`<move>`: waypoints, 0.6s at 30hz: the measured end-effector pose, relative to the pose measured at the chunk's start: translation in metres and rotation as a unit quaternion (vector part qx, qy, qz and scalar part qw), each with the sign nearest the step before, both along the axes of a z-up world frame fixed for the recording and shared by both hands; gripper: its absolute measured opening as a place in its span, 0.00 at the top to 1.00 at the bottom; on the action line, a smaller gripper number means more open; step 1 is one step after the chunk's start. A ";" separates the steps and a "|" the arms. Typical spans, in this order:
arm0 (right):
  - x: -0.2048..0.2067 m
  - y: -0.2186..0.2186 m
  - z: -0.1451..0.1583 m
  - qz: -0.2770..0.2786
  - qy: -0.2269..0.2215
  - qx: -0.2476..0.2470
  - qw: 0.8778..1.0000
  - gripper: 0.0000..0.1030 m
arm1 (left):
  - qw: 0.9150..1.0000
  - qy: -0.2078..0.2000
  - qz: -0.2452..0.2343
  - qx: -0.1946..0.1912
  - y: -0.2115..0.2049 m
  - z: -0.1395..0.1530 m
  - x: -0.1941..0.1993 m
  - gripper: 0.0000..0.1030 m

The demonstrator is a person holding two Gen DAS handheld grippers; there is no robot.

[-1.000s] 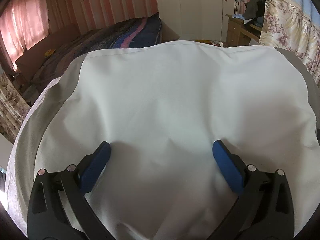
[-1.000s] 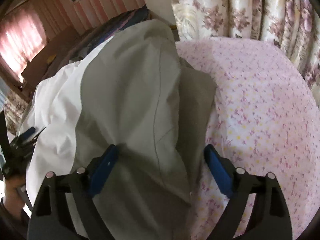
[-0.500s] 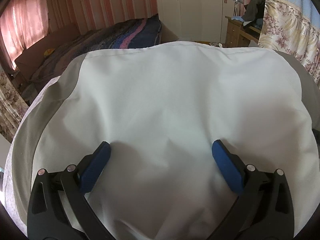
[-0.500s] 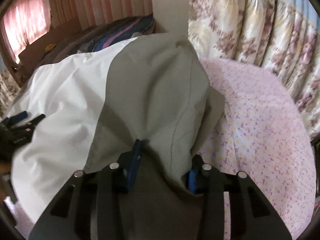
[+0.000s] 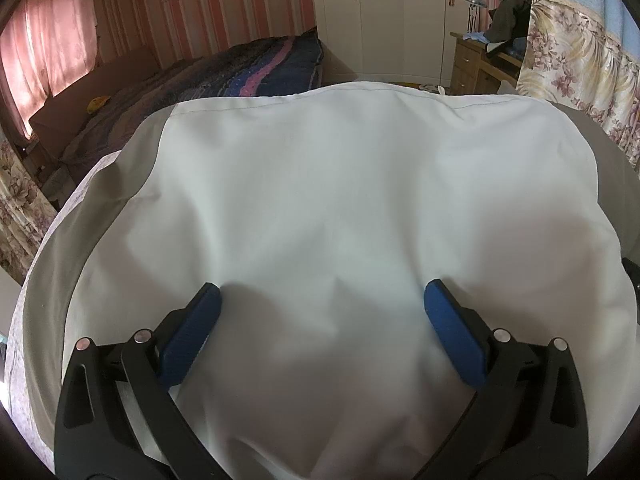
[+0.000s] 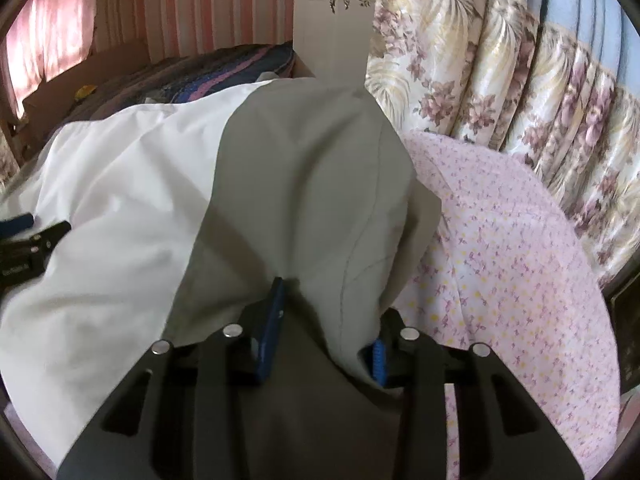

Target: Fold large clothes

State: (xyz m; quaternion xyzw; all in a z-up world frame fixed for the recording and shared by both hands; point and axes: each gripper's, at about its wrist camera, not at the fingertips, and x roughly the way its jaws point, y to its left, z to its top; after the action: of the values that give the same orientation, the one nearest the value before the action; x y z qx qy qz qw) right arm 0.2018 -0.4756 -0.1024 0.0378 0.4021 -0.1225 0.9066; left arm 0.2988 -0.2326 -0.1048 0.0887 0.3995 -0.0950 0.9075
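Note:
A large white and grey garment [image 5: 340,200] lies spread over the work surface. In the left wrist view my left gripper [image 5: 322,304] is open, its blue pads wide apart over the white panel. In the right wrist view the garment's grey part [image 6: 304,184] is bunched up in front of my right gripper [image 6: 326,320], whose jaws have closed onto a fold of the grey cloth. The white panel [image 6: 120,200] lies to its left, where the left gripper [image 6: 24,236] shows at the edge.
A pink floral sheet [image 6: 500,264] covers the surface on the right. Floral curtains [image 6: 500,92] hang behind it. A dark bed [image 5: 224,76], a white wardrobe [image 5: 392,12] and a wooden dresser [image 5: 480,64] stand further back.
My right gripper has closed from wide open onto the grey fold and lifted it a little. My left gripper has stayed open over the white panel.

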 end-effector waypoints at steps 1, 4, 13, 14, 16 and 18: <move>0.001 0.001 0.000 -0.003 0.003 0.005 1.000 0.70 | 1.000 0.002 0.000 -0.002 0.000 0.000 0.000 0.03; 0.004 -0.002 0.002 -0.009 0.015 0.015 1.000 0.74 | 1.000 0.003 0.000 -0.004 0.001 -0.001 0.001 0.03; 0.003 -0.017 0.017 -0.019 0.015 0.077 0.997 0.94 | 1.000 0.006 -0.001 -0.004 0.002 -0.002 0.001 0.03; 0.003 -0.018 0.020 -0.020 0.011 0.082 0.996 0.94 | 1.000 0.007 -0.001 -0.005 0.003 -0.002 0.001 0.03; 0.000 -0.018 0.030 -0.019 0.002 0.094 0.995 0.95 | 1.000 0.007 -0.002 -0.007 0.003 -0.002 0.002 0.03; -0.001 -0.019 0.040 -0.016 -0.007 0.101 0.995 0.95 | 1.000 0.008 -0.003 -0.012 0.005 -0.002 0.002 0.03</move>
State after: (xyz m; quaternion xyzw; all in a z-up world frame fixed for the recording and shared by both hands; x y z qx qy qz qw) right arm 0.2010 -0.4946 -0.0619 0.1365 0.4054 -0.0959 0.8988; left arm 0.3006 -0.2277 -0.1068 0.0778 0.4057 -0.1032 0.9048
